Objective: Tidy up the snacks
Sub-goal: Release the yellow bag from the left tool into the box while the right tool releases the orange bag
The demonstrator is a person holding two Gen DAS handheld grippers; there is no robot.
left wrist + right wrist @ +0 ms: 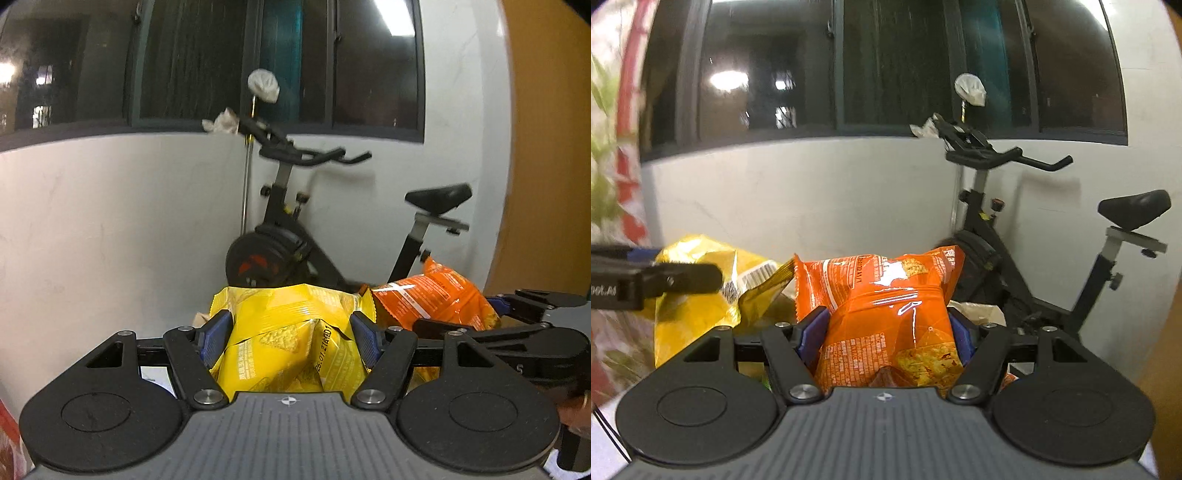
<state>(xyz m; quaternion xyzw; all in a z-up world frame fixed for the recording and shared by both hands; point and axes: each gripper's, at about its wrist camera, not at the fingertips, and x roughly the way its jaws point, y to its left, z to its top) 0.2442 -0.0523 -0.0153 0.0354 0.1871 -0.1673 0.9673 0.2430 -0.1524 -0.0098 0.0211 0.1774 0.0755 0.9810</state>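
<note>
On yellow snack bag [291, 339]: date print "26.01.21", left gripper [291, 338] clamping.

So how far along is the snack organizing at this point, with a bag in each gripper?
Done: nothing visibly put away; no shelf, box or bin shows in either view. In hand: the left gripper is clamped on the yellow snack bag, the right gripper on the orange snack bag, both held up in front of the exercise bike. Left: placing both bags; where they go is out of view.
</note>
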